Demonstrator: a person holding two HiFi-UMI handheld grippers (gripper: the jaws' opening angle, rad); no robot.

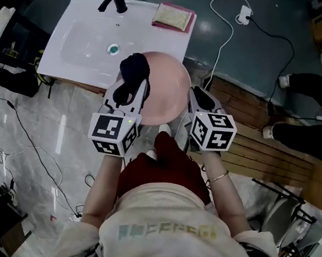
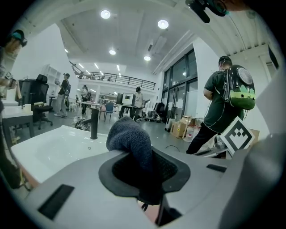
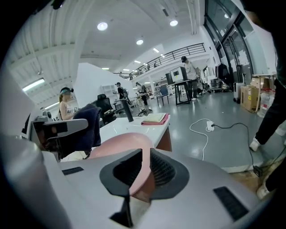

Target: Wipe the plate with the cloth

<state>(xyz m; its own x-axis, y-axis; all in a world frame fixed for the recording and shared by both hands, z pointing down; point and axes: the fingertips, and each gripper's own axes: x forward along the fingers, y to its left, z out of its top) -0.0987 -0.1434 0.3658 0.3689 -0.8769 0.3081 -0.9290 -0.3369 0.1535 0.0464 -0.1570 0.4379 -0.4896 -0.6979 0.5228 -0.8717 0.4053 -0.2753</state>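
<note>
Pink plate (image 1: pixel 169 87) up in air nr sink counter (image 1: pixel 71 47), R gripper (image 1: pixel 196 100) fingers pinched on its rim, L gripper (image 1: pixel 133 82) fingers clamped on dark cloth (image 1: pixel 135 68) at plate's left edge; I judge plate stiff, slick, breakable, so keep rim hold; cloth soft, grip bunched.

The round pink plate (image 1: pixel 167 90) was gripped by its right rim; a bunched dark cloth (image 1: pixel 135 69) overlapped its left rim

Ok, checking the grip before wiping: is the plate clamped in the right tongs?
Clamped: the right gripper view shows the right tongs shut on the rim of the pink plate.
</note>
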